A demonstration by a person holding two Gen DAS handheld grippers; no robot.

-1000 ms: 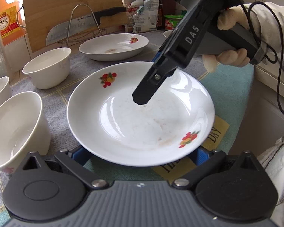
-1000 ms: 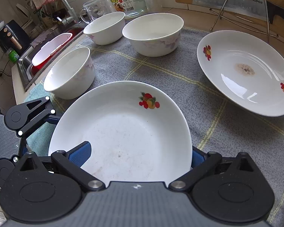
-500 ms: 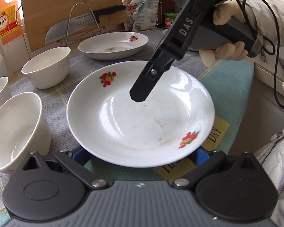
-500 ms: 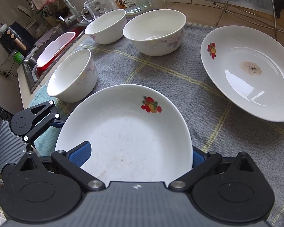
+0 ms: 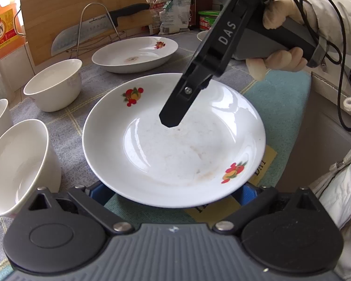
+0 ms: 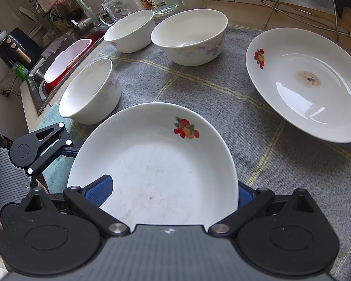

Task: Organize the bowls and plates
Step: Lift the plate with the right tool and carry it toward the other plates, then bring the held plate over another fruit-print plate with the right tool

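The right tool [image 6: 170, 192] straddles the plate's [image 6: 156, 164] near rim, one pad [image 6: 98, 188] over the well and the other beneath. I cannot tell whether it pinches yet. Over the last second it has tipped steeper while the plate barely shifted, so the lift seems only to be starting. Opposite, the left tool [image 5: 173, 192] is spread wide, both fingers under the rim. Ahead-right, the second plate [image 6: 304, 82] lies on the surface [image 6: 222, 93]. Bowls [image 6: 91, 91] stand ahead-left.

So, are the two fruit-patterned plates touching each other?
Apart. The right wrist view shows a clear strip of grey cloth between the near plate and the far plate.
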